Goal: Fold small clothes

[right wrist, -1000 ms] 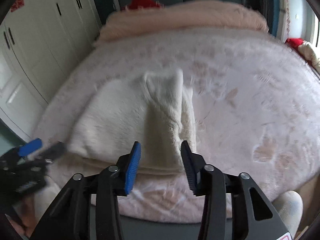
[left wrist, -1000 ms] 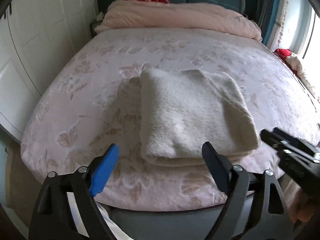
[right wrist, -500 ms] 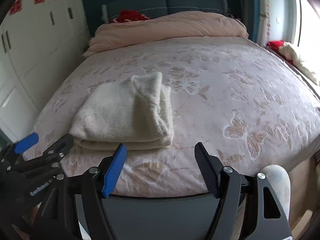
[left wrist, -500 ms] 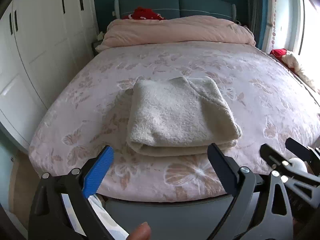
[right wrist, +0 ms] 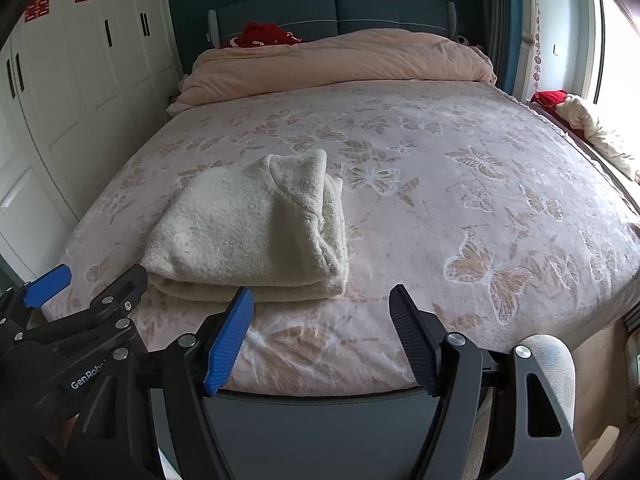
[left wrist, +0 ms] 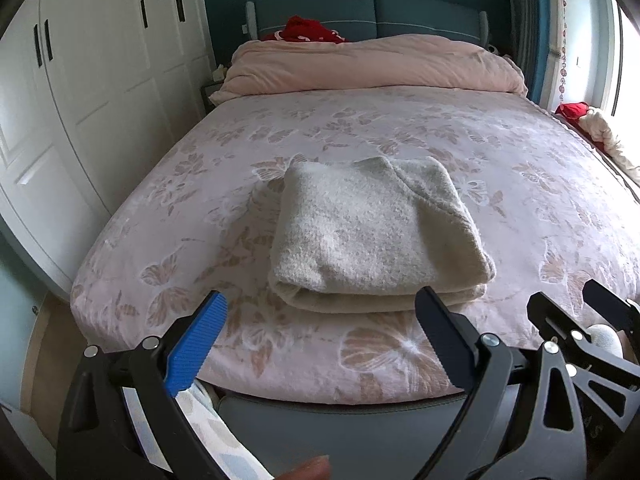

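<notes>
My left gripper [left wrist: 320, 340] hangs off the foot of the bed [left wrist: 360, 132], its jaws spread wide and holding nothing; the folded garment [left wrist: 376, 232] lies just beyond them on the bed, apart from both fingers. My right gripper [right wrist: 322, 336] is likewise wide and empty, with the garment [right wrist: 248, 228] ahead and to its left, not touching. The garment is a cream, fluffy knit, folded into a thick, roughly rectangular stack with rounded edges. It rests on a pale pink sheet printed with butterflies. A rolled pink duvet [left wrist: 372, 64] lies by the teal headboard [left wrist: 360, 12], and white wardrobes [left wrist: 92, 80] stand along the left
</notes>
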A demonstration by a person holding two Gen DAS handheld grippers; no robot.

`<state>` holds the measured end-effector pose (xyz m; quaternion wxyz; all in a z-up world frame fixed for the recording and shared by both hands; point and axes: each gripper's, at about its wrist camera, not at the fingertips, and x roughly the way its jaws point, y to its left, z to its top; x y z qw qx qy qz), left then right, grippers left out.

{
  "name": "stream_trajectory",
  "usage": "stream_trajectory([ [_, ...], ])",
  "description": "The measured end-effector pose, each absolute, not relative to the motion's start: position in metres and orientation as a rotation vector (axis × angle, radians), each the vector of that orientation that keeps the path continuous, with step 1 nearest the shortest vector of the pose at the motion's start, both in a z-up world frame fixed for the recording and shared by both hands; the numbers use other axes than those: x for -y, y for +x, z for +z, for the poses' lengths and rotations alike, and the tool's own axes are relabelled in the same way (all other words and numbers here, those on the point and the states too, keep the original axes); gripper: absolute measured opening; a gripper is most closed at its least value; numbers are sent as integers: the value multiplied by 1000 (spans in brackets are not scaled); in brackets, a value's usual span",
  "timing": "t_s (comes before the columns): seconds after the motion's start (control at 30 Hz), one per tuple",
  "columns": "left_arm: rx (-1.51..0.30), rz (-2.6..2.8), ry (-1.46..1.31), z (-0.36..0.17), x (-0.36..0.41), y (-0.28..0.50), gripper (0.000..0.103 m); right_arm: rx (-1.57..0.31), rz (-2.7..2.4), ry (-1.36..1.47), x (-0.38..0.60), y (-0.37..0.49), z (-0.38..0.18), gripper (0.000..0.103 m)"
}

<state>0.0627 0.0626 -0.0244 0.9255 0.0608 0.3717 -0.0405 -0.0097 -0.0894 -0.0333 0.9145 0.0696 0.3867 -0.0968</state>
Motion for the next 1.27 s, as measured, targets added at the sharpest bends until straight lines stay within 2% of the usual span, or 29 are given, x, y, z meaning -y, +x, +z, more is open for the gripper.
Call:
stream_trajectory([
  [1.27, -802, -61, 115, -37, -62, 63, 90, -826, -249, 111, 80, -14, -42, 69],
])
